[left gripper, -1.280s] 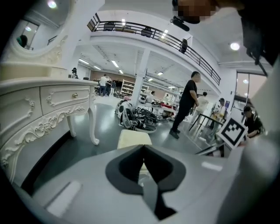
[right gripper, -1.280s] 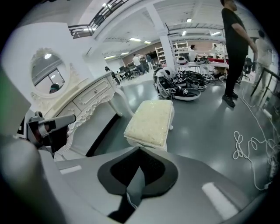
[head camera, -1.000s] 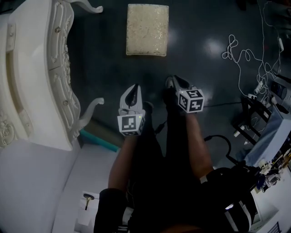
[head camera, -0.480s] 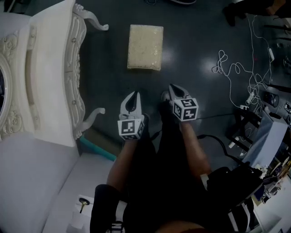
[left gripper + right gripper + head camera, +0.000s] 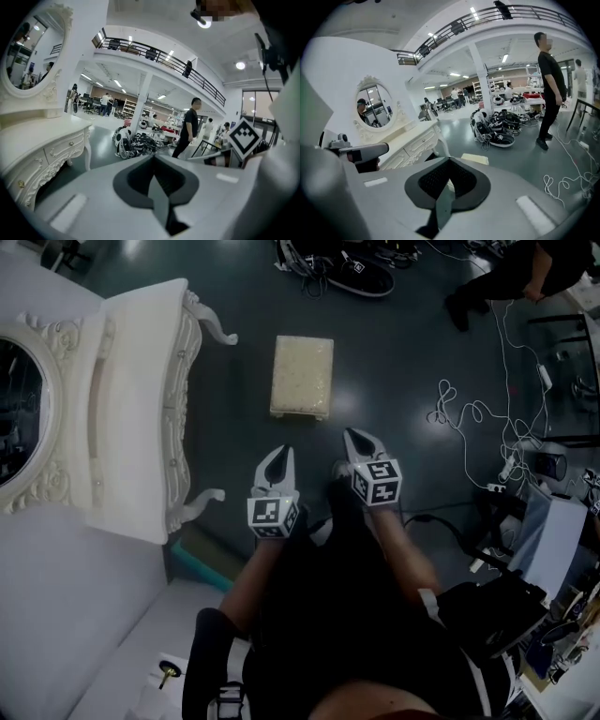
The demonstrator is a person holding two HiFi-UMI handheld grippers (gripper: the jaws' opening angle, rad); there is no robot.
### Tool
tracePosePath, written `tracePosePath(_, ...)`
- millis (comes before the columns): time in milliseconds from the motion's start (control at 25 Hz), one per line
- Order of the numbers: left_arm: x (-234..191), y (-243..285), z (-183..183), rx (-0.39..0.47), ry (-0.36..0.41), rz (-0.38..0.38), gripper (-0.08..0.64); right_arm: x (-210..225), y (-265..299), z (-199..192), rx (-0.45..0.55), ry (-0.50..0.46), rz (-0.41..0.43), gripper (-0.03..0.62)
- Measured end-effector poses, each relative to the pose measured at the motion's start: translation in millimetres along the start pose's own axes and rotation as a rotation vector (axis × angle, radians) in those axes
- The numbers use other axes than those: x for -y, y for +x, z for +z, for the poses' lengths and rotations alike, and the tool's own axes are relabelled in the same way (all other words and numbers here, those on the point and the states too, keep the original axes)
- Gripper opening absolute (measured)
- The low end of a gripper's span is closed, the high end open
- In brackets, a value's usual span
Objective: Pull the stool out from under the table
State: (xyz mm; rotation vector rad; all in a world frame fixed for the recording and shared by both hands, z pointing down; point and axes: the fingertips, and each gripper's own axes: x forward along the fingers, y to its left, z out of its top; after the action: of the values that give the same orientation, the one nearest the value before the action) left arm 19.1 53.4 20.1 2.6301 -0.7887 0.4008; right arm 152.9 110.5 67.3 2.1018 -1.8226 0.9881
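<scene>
Stool: upper middle of the head view, standing on the dark floor. It is right of the white worktop and apart from it, not beneath it, so the pull-out looks finished.

Rectangular cream padded seat. Its long axis runs up-down in frame, roughly parallel to the worktop's front edge. Legs not visible from above.

Judgement: cushion soft and yielding, frame under it stiff. Likely light, and should slide on the smooth floor. Best hold is the seat's hard lower rim or a leg, not the padding.

Left gripper and right gripper hang below the stool in frame, near but not touching. Both sets of fingers closed, empty. Loose cables lie to the right.
</scene>
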Motion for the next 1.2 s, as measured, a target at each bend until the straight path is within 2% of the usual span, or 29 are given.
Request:
tracePosePath(200, 10, -22, 35, 0.042, 0.011, 0.001, 0.009, -18, -32, 37, 0.079, -0.016, 0.011, -0.002)
tracePosePath(480, 20, -43, 60, 0.072, 0.035, -0.006, 0.009, -42, -67, 65, 0.147, -0.062, 0.071, -0.002)
tracePosePath(720, 36, -50, 65, 0.08, 0.061, -0.04, 0.009, -53, -87, 64, 0.18, -0.069, 0.09, -0.002)
tracePosePath(960, 39, -52, 73, 0.097, 0.076, -0.031, 0.009, -53, -96, 60, 0.186, -0.049, 0.092, -0.002)
tracePosePath(1200, 49, -59, 72, 0.119, 0.092, -0.057, 0.009, -55, -101, 59, 0.198, -0.057, 0.094, -0.002)
